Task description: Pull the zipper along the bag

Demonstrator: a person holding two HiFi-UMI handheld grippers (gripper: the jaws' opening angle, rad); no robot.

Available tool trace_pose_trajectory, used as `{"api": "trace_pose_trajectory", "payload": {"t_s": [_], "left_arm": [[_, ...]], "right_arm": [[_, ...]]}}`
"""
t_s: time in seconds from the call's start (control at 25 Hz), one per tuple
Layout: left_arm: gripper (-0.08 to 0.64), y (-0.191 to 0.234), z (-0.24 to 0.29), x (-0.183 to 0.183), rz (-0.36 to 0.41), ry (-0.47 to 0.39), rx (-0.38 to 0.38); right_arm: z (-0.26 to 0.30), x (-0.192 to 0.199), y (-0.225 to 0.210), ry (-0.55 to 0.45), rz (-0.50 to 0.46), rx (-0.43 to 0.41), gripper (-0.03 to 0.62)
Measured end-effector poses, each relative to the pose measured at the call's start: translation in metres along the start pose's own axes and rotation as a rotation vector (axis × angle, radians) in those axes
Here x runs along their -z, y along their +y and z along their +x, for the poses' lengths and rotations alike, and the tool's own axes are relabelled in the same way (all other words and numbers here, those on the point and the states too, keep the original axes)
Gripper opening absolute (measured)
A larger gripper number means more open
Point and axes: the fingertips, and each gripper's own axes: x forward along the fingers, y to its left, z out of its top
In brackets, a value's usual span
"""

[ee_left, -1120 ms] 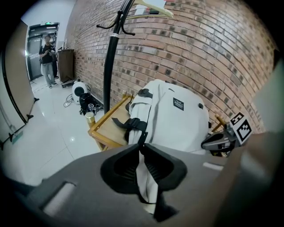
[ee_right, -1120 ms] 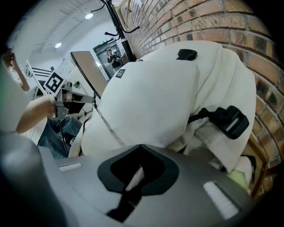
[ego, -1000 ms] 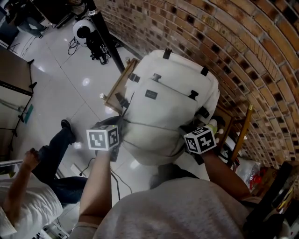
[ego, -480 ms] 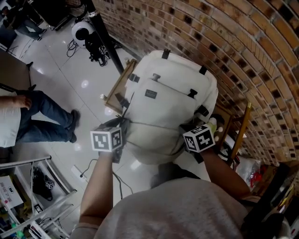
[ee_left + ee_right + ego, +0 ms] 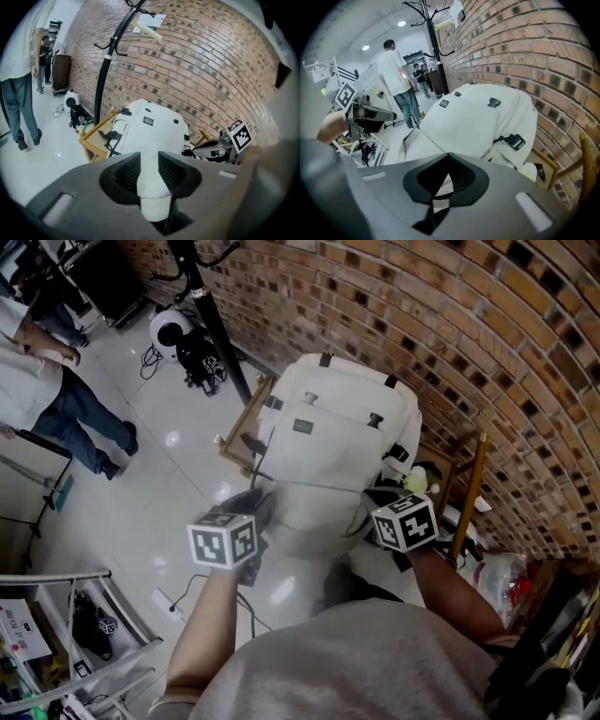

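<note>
A white backpack (image 5: 337, 442) stands upright on a wooden stand against the brick wall; it also fills the middle of the left gripper view (image 5: 147, 131) and the right gripper view (image 5: 478, 117). A dark zipper line (image 5: 309, 486) crosses its lower front. My left gripper (image 5: 259, 510) hangs just off the bag's left lower edge. Its jaws (image 5: 149, 171) are opening, with nothing between them; the bag shows beyond the gap. My right gripper (image 5: 377, 501) is at the bag's right lower side, its jaws (image 5: 447, 157) closed with white bag fabric pinched behind the tips.
The wooden stand (image 5: 240, 423) under the bag juts out to the left. A black coat-stand pole (image 5: 214, 320) rises behind it, with a white device (image 5: 171, 326) and cables at its foot. A person (image 5: 52, 381) stands on the tiled floor at left. A wooden chair (image 5: 469, 498) is at right.
My left gripper's jaws have opened and it has drawn back and down from the bag's left side. The right gripper stays put. The person at left has stood up and walked away.
</note>
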Motion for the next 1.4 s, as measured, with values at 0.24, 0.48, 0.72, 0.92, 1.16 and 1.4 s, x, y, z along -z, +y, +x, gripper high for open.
{"api": "trace_pose_trajectory", "payload": {"t_s": [0.24, 0.48, 0.72, 0.92, 1.16, 1.4], "left_arm": [[0.002, -0.084, -0.055, 0.022, 0.082, -0.068, 0.133], [0.002, -0.143, -0.093, 0.073, 0.148, -0.048, 0.24], [0.002, -0.167, -0.139, 0.102, 0.157, -0.083, 0.23], [0.002, -0.201, -0.164, 0.137, 0.174, -0.098, 0.232], [0.002, -0.287, -0.192, 0.224, 0.21, -0.077, 0.26], [0.002, -0.38, -0.244, 0.329, 0.243, -0.074, 0.269]], "right_arm": [[-0.068, 0.019, 0.084, -0.105, -0.001, -0.109, -0.002], [-0.121, 0.055, 0.152, -0.145, -0.046, -0.165, -0.002], [-0.154, 0.075, 0.189, -0.192, -0.036, -0.215, -0.002], [-0.189, 0.113, 0.209, -0.215, -0.056, -0.215, -0.002], [-0.258, 0.222, 0.225, -0.244, -0.025, -0.204, -0.002], [-0.334, 0.342, 0.249, -0.269, -0.013, -0.214, -0.002]]}}
